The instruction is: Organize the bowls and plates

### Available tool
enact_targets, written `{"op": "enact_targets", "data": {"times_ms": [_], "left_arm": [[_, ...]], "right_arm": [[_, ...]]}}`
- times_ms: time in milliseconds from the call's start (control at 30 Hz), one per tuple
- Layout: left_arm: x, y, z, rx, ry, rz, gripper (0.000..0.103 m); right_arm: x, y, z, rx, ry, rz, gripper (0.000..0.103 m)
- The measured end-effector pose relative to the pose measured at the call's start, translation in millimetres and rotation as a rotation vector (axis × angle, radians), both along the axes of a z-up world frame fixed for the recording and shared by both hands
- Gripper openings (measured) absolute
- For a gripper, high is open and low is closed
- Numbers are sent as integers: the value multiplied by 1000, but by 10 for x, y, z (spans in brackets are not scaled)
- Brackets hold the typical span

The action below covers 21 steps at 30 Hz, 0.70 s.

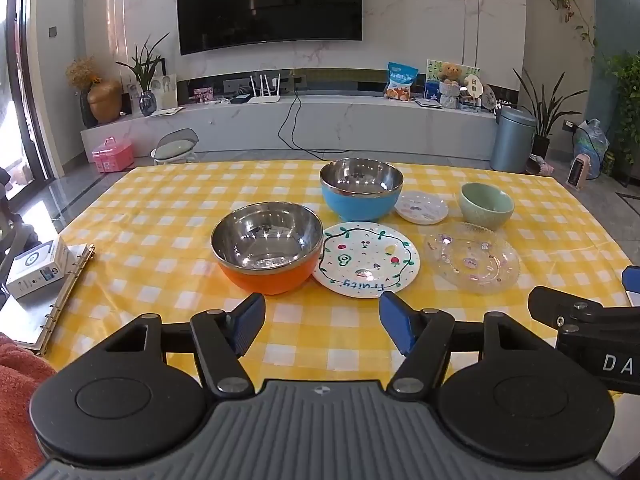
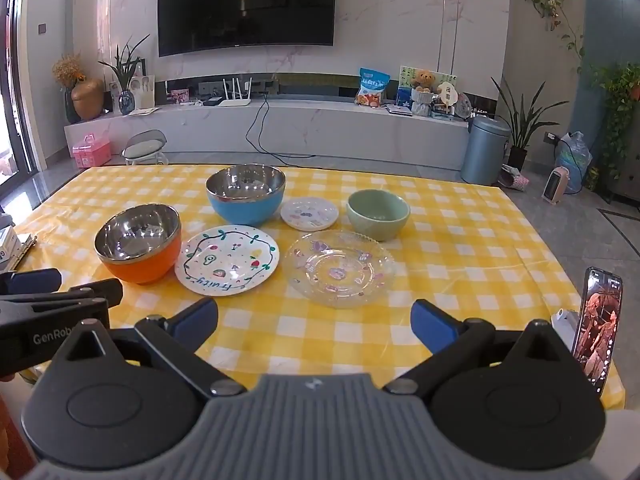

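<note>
Currently sitting on the checked worktop [image 2: 460, 248], left to right: steel-lined orange bowl [image 2: 138, 246], painted round plate [image 2: 227, 259], steel-lined blue bowl [image 2: 246, 194], small plate [image 2: 309, 212], ribbed glass plate [image 2: 340, 267], glazed green bowl [image 2: 377, 214]. Left gripper [image 1: 322, 322] and right gripper [image 2: 314, 322] are hovering, fingers spread, empty.

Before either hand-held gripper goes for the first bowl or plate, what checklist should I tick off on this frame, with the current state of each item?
1. Left hand-held gripper open and holding nothing: ok.
2. Right hand-held gripper open and holding nothing: ok.
3. Orange bowl, blue bowl and green bowl upright with nothing in them: ok.
4. Fruity plate, glass plate and small plate lying flat, unstacked: ok.
5. Orange bowl apart from fruity plate: cannot tell.
6. Phone out of right gripper's path: not ok; close beside it.
</note>
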<state>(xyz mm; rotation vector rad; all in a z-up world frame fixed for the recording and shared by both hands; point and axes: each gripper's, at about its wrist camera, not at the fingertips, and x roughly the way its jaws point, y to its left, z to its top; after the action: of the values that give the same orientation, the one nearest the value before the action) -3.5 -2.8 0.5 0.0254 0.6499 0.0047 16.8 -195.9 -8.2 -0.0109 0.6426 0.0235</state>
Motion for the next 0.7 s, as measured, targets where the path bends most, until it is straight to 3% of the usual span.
{"op": "enact_targets", "data": {"times_ms": [700], "left_arm": [[-3, 27, 31, 0, -5, -3, 77]], "right_arm": [[-3, 28, -36, 12, -25, -4, 100]]}}
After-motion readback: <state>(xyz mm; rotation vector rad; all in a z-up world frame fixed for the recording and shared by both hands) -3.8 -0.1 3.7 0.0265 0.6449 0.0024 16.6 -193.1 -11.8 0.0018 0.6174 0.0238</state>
